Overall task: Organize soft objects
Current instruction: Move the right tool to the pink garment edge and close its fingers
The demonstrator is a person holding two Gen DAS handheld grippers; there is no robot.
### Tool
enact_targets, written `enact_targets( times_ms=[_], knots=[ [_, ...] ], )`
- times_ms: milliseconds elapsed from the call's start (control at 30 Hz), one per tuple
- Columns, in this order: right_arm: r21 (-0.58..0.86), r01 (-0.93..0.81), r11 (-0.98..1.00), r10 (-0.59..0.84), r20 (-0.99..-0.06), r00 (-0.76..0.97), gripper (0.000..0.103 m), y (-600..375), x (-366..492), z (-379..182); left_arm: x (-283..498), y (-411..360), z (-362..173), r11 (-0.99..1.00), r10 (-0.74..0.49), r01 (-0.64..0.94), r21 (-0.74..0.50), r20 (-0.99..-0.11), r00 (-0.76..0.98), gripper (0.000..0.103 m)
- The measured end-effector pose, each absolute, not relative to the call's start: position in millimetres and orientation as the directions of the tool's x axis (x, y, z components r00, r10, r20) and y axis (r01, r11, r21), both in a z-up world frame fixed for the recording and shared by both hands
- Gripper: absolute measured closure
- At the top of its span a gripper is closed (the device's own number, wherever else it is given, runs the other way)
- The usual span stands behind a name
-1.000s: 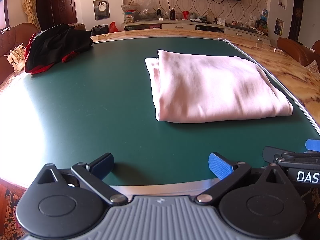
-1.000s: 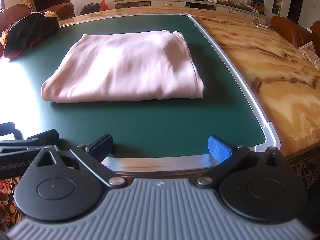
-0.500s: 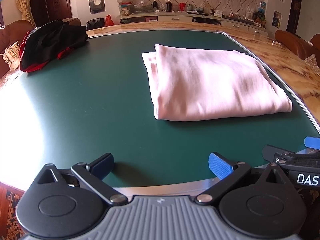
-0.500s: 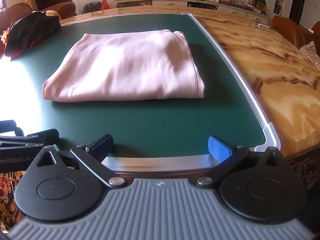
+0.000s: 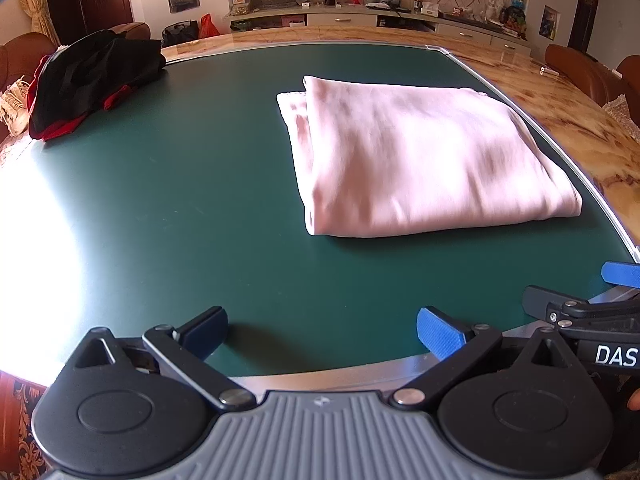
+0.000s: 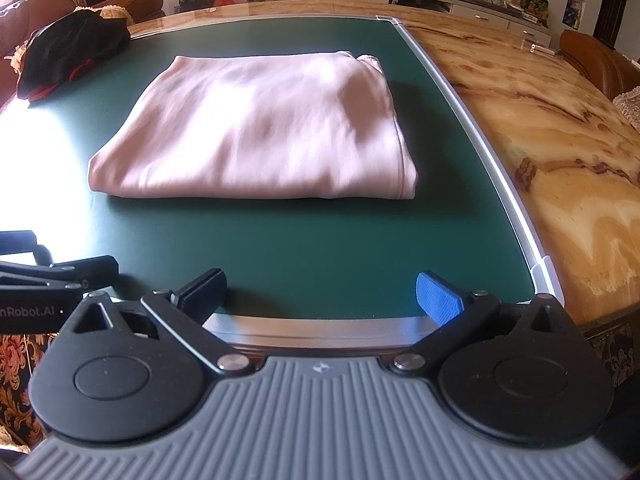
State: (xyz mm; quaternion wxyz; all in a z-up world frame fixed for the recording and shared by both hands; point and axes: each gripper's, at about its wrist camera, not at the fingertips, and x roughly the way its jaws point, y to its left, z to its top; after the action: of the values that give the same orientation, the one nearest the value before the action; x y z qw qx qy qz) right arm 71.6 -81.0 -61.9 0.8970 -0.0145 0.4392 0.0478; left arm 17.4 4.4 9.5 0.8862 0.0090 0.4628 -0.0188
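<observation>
A folded pale pink cloth [image 5: 420, 156] [image 6: 264, 128] lies flat on the dark green mat [image 5: 180, 200] [image 6: 320, 248], toward its right side. A crumpled black and red garment [image 5: 88, 80] [image 6: 68, 56] sits at the mat's far left corner. My left gripper [image 5: 322, 330] hovers open over the mat's near edge, well short of the pink cloth, with nothing between its fingers. My right gripper [image 6: 320, 292] is open too, at the near edge just in front of the pink cloth, holding nothing. Each gripper shows at the side of the other's view.
The mat has a metal rim [image 6: 480, 148] and lies on a marbled amber table [image 6: 560, 140]. Brown chairs [image 5: 588, 76] stand at the right, a sofa [image 6: 48, 8] at the far left. A cluttered sideboard [image 5: 360, 12] lines the back wall. Strong glare covers the mat's left part [image 5: 36, 248].
Both views tilt slightly downward, so the pink cloth and the room sit lower in frame. Neither cloth has moved and both grippers stay open.
</observation>
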Motion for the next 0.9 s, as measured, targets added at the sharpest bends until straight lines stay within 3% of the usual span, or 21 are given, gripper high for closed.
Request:
enact_targets(
  times_ms=[233, 500, 900],
  knots=[
    [0.037, -0.159, 0.987, 0.130, -0.769, 0.626, 0.000, -79.7, 69.4, -57.9, 32.8, 26.8, 25.0, 0.991, -0.133, 0.042, -0.131, -0.839, 0.527, 0.000],
    [-0.085, -0.314, 0.946, 0.167, -0.700, 0.694, 0.000, -46.0, 76.2, -33.5, 61.8, 52.2, 56.3, 0.985, -0.163, 0.035, -0.171, -0.832, 0.530, 0.000],
    [-0.302, -0.518, 0.800, 0.240, -0.630, 0.738, 0.000, 15.5, 88.5, -31.2, 110.3, 96.1, 60.2, 0.955, -0.237, -0.043, -0.295, -0.840, 0.487, 0.000]
  ],
)
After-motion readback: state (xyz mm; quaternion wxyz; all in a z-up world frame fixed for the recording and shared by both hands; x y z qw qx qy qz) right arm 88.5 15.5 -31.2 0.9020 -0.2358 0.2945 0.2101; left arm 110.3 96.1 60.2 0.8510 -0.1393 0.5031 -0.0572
